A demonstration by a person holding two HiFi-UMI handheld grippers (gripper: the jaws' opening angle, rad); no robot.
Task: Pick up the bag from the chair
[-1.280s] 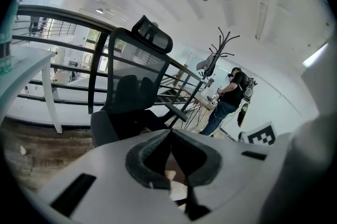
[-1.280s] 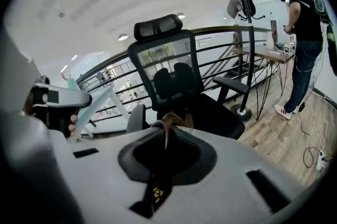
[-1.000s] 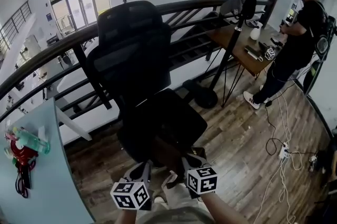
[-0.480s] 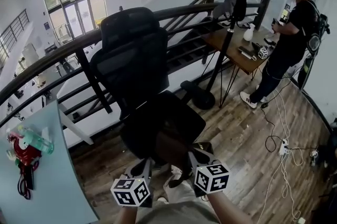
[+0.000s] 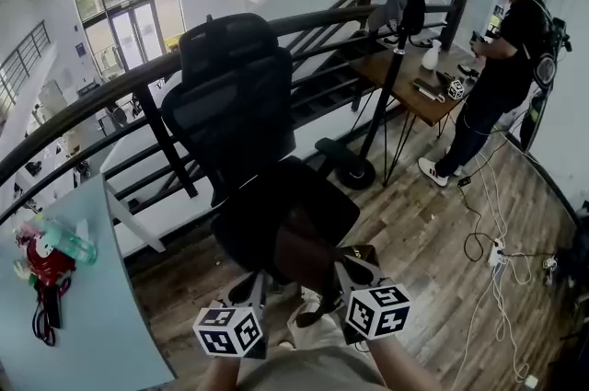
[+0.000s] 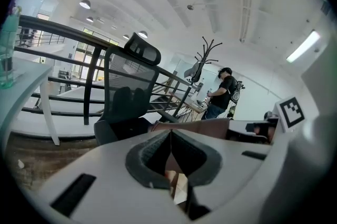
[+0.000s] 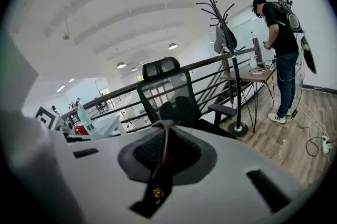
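Bag (image 5: pixel 311 253) of brown leather sits at bottom centre of the head view, slung between both tools with its long axis running left to right. The left hand-held gripper (image 5: pixel 251 290) has its jaws together, apparently pinching the bag's upper edge (image 6: pixel 210 128). The right hand-held gripper (image 5: pixel 349 270) is clamped on the thin brown strap (image 7: pixel 165 146). Just beyond, the bag overlaps the front edge of the black chair (image 5: pixel 285 201) seat; whether it rests there I cannot tell. I judge that a pull toward the lower frame has open floor. The pale surface (image 5: pixel 101 306) crowds the lower left and the railing (image 5: pixel 92 95) lies behind.
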